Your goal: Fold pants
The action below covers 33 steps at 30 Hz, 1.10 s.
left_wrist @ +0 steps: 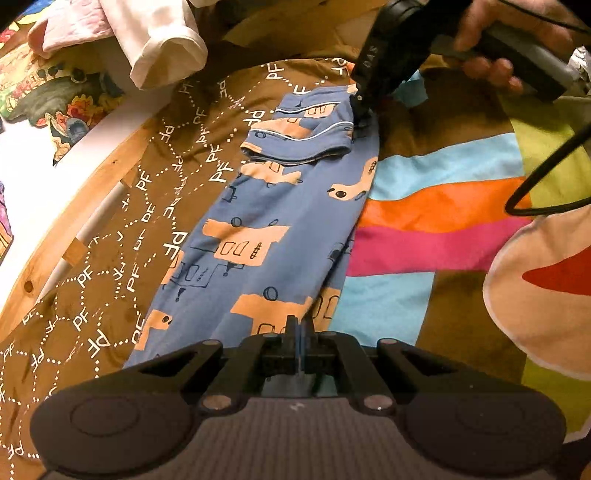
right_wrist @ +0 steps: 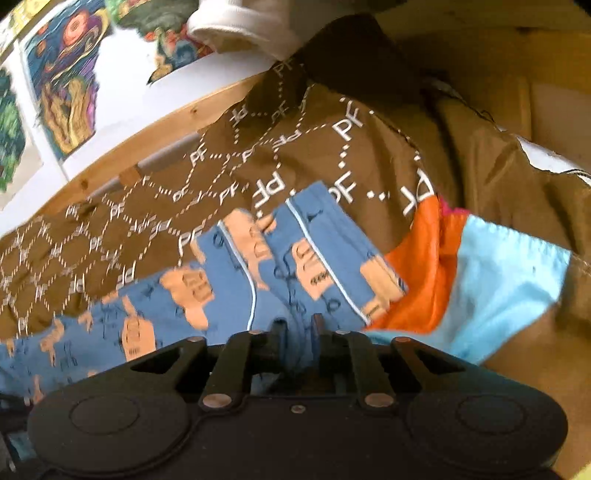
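Note:
Blue pants with orange patches lie lengthwise on a brown patterned bedspread, folded in half along the legs. My left gripper is shut on the pants' near end. My right gripper shows in the left wrist view at the far end, shut on the leg cuffs, which are lifted and folded back over the pants. In the right wrist view the right gripper pinches the blue cuffs, which have pale piping.
A wooden bed rail runs along the left, with a white wall and colourful pictures behind. White and pink clothes lie at the far left. Bright striped fabric covers the right. A black cable hangs at right.

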Tool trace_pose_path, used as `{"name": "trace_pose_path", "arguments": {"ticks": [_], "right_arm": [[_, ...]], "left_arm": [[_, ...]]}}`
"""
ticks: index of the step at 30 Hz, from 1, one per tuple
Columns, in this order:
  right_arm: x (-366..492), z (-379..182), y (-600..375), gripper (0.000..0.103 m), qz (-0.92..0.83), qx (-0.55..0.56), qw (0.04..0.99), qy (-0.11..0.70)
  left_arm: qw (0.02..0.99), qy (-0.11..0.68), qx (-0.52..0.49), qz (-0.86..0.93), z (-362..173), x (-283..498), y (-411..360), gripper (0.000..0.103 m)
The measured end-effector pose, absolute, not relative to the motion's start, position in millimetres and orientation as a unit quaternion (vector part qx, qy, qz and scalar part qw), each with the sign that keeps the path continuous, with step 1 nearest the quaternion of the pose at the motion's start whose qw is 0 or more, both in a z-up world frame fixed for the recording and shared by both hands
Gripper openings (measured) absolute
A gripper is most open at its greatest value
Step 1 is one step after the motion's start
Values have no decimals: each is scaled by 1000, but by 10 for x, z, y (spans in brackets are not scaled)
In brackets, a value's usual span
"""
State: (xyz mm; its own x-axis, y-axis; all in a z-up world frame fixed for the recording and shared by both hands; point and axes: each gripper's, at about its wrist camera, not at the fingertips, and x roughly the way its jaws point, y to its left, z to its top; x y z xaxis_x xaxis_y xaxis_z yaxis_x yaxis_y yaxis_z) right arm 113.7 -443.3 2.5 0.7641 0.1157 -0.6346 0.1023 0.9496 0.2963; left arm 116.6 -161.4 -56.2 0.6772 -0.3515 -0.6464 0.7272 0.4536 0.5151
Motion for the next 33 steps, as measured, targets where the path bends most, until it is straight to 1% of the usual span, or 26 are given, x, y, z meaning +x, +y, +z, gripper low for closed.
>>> {"name": "trace_pose_path", "arguments": {"ticks": [1, 2, 4, 5, 7, 11, 14, 16, 17, 18, 20, 21, 22, 25, 29, 33], "right_arm": [[1116, 39, -4406, 29, 13, 141, 926, 351], [1103, 70, -4368, 34, 21, 115, 926, 360], [1053, 146, -4287, 53, 30, 47, 925, 376], [1014, 182, -4256, 55, 31, 18, 926, 376], [949, 236, -4175, 56, 35, -49, 926, 374], [884, 252, -3851, 55, 76, -190, 925, 321], [868, 93, -3511, 48, 130, -299, 900, 291], [876, -64, -3344, 40, 137, -366, 877, 279], [894, -117, -3310, 38, 134, -379, 872, 278], [912, -153, -3313, 34, 131, -383, 870, 281], [968, -205, -3330, 23, 131, -374, 869, 296], [981, -219, -3346, 15, 130, -365, 871, 302], [992, -214, -3380, 12, 125, -353, 876, 303], [978, -93, -3490, 9, 103, -291, 905, 292], [987, 180, -3843, 8, 50, -157, 948, 272], [1067, 326, -4356, 8, -18, -13, 963, 268]], "left_arm": [[819, 233, 407, -330, -570, 1174, -1620, 1], [818, 235, 407, -331, -579, 1182, -1625, 1], [818, 239, 404, -334, -582, 1205, -1627, 1], [818, 241, 401, -335, -582, 1210, -1623, 1], [819, 244, 395, -336, -570, 1223, -1618, 1], [820, 244, 396, -334, -564, 1210, -1624, 1], [820, 242, 400, -331, -569, 1196, -1636, 1], [822, 243, 397, -329, -573, 1201, -1639, 1], [822, 243, 395, -330, -573, 1203, -1637, 1], [823, 243, 394, -330, -573, 1204, -1630, 1], [824, 244, 390, -331, -570, 1213, -1621, 1], [825, 244, 388, -332, -566, 1216, -1617, 1], [825, 244, 386, -332, -560, 1220, -1609, 1], [826, 244, 383, -333, -544, 1227, -1594, 1], [826, 246, 383, -331, -530, 1238, -1612, 1], [826, 254, 379, -331, -524, 1260, -1637, 1]]}}
